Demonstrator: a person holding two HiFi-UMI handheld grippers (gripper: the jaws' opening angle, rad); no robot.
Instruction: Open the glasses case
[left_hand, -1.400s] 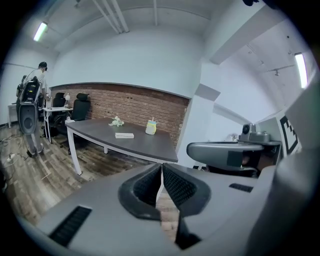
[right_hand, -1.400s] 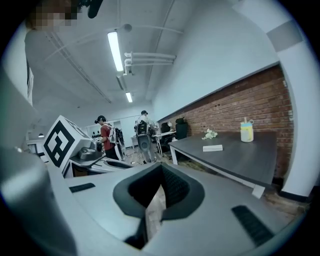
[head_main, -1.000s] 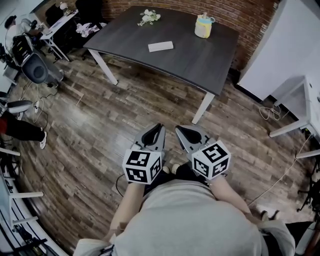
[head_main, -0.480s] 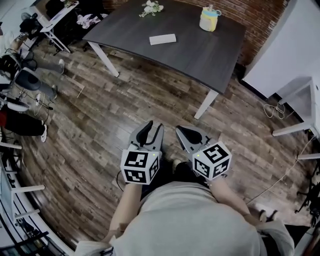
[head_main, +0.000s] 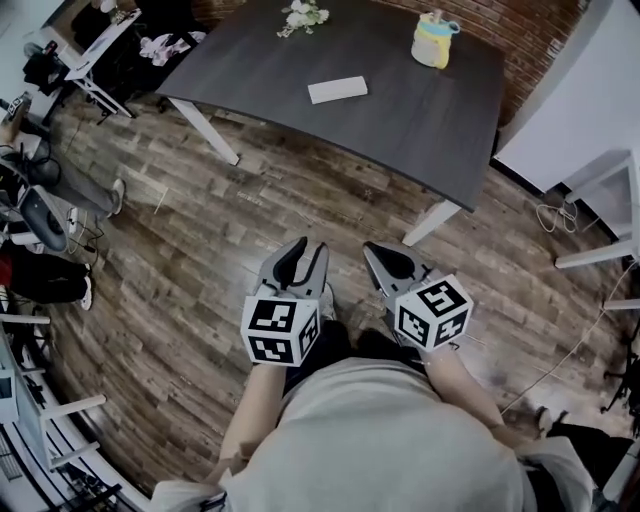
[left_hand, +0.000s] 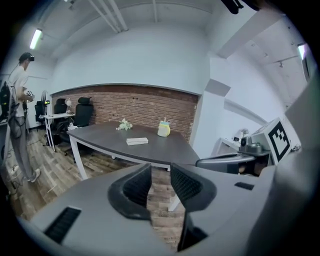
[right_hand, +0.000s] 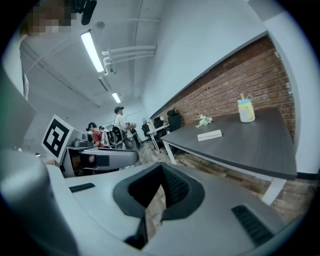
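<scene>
Left gripper (head_main: 303, 246) shows a narrow, empty gap between its jaws; right gripper (head_main: 377, 252) just beside it is pinched together, empty; the glasses case (head_main: 337, 90), a flat pale oblong, lies well ahead of both on the dark table (head_main: 420, 120); plank floor (head_main: 200, 260) beneath them; brick wall (left_hand: 135, 105) beyond.

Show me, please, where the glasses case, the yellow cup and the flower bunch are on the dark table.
Glasses case (head_main: 337, 90), head view: centre of its white lid.
Yellow cup (head_main: 431, 47), head view: its yellow side wall.
Flower bunch (head_main: 303, 16), head view: the white blossoms.
</scene>
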